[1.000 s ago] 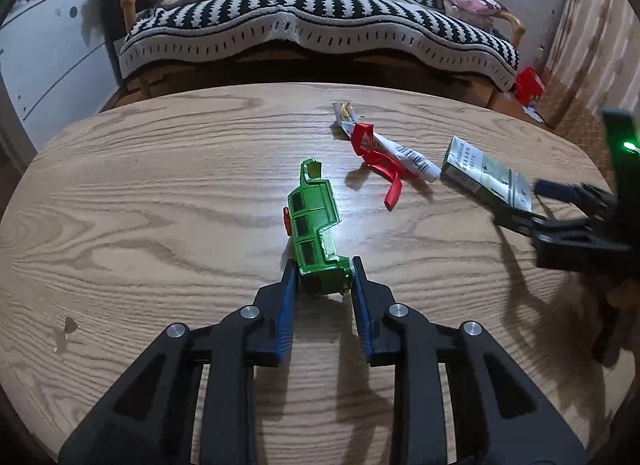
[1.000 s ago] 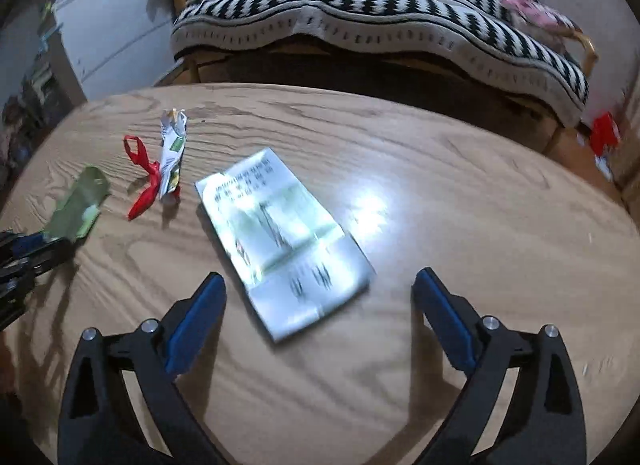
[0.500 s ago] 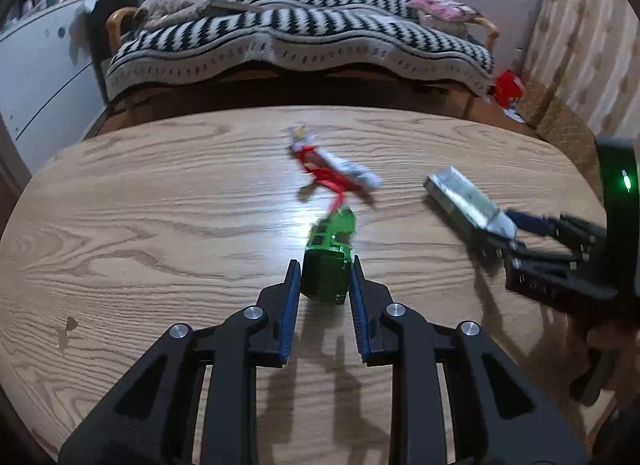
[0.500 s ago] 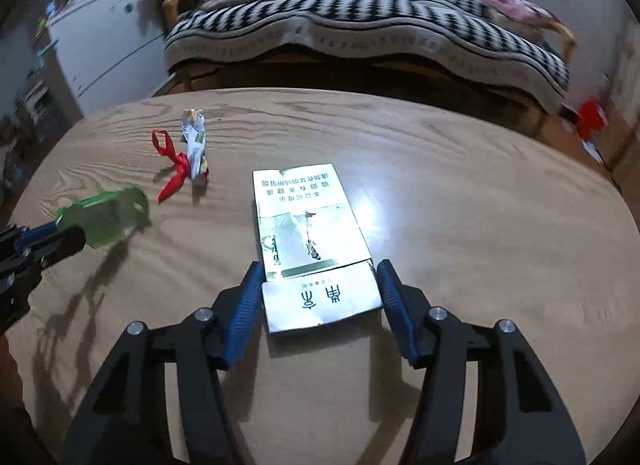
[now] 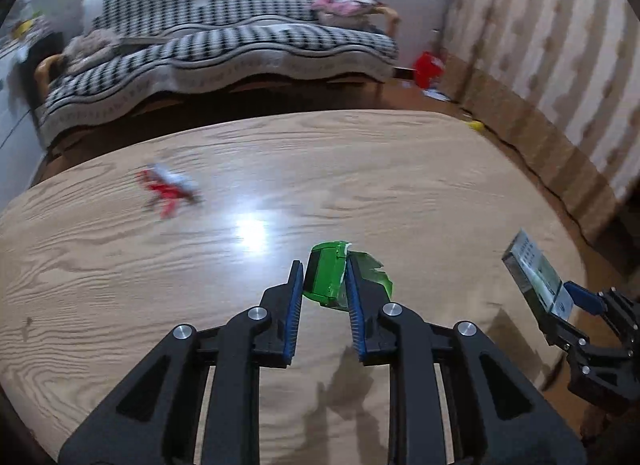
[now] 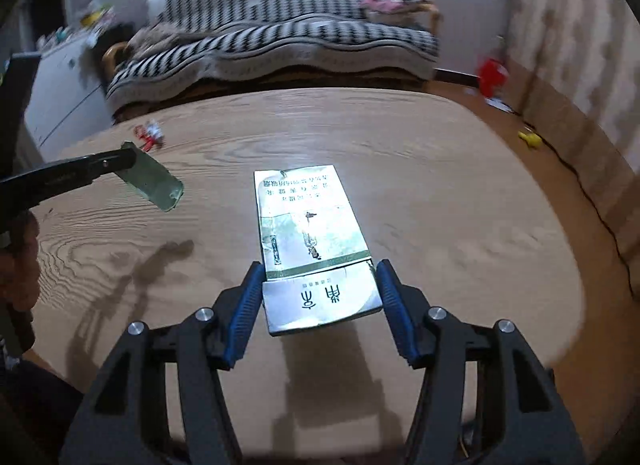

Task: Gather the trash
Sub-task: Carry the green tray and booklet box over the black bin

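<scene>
1. Our left gripper has its fingers closing on the green carton, crushed between the pads and lifted off the surface; we judge it light and easily crumpled.
2. Our right gripper pinches the flat silver packet by its short end, also raised; thin card, likely to sag.
3. The red-and-white wrapper lies on the surface: soft, best pinched mid-length.

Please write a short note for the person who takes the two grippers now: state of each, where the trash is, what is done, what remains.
Left gripper: fingers closing on the green wrapper, lifted off the table.
Right gripper: shut on the flat silver-green packet, also clear of the table.
Done: both pieces picked up.
Left: the red-and-white wrapper lies on the far left of the table. No bin is in view.
</scene>
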Available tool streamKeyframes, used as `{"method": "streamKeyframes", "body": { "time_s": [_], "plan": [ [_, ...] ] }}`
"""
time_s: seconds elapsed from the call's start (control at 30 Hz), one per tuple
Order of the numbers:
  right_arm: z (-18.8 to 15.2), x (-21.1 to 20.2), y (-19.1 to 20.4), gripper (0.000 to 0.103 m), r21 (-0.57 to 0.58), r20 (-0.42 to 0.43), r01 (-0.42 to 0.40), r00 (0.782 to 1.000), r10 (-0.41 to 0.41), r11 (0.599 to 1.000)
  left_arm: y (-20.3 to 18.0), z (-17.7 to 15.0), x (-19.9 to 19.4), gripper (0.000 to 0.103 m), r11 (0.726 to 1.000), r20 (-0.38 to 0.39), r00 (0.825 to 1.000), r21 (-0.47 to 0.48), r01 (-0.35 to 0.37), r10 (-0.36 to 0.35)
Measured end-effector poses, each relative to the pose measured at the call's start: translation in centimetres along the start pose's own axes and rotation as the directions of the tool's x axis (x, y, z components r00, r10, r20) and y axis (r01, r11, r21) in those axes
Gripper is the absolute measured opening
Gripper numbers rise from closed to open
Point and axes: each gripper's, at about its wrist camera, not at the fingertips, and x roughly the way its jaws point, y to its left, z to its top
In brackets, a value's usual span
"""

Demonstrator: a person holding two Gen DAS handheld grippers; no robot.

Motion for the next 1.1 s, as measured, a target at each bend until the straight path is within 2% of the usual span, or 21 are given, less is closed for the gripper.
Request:
{"method": "streamKeyframes", "body": {
  "time_s": [0.13, 0.23, 0.4, 0.5, 0.57, 0.7, 0.8, 0.9, 1.1],
  "plan": [
    [-3.5, -3.3, -6.0, 0.056, 0.103, 0.004, 0.08, 0.997, -0.081, 0.991, -6.8, -0.7, 0.2, 0.021, 0.994, -0.01, 0.997, 0.07, 0.082, -0.082],
    [-6.3, -5.1, -11.0, 0.056, 0.198, -0.009, 0.134, 0.991, -0.135, 0.971, -12.6, -1.5, 0.5, 0.02, 0.98, -0.024, 0.989, 0.136, 0.145, -0.143],
    [-11.3, -7.2, -19.0, 0.056, 0.343, -0.067, 0.224, 0.974, -0.215, 0.912, -22.9, -4.0, 0.6, 0.02, 0.933, -0.055, 0.967, 0.254, 0.254, -0.249],
    [-14.1, -8.1, -23.2, 0.057, 0.415, -0.128, 0.282, 0.96, -0.251, 0.865, -28.9, -6.5, 0.9, 0.021, 0.886, -0.093, 0.949, 0.341, 0.315, -0.302],
    [-15.5, -8.7, -25.5, 0.057, 0.461, -0.155, 0.297, 0.955, -0.253, 0.836, -31.5, -7.8, 1.5, 0.021, 0.861, -0.126, 0.939, 0.374, 0.344, -0.321],
    [-18.1, -9.5, -28.7, 0.057, 0.512, -0.171, 0.307, 0.952, -0.255, 0.802, -35.4, -10.2, 2.4, 0.021, 0.821, -0.167, 0.928, 0.432, 0.372, -0.333],
    [-19.9, -9.0, -30.5, 0.057, 0.547, -0.201, 0.299, 0.954, -0.224, 0.782, -36.9, -10.9, 3.1, 0.021, 0.8, -0.186, 0.921, 0.458, 0.388, -0.341],
    [-20.6, -8.4, -31.4, 0.057, 0.563, -0.227, 0.295, 0.954, -0.198, 0.772, -37.9, -11.3, 4.0, 0.021, 0.79, -0.203, 0.918, 0.467, 0.397, -0.341],
    [-19.9, -8.6, -31.4, 0.057, 0.571, -0.217, 0.285, 0.957, -0.193, 0.77, -39.6, -10.7, 5.8, 0.021, 0.783, -0.229, 0.912, 0.467, 0.41, -0.341]
  ]
}}
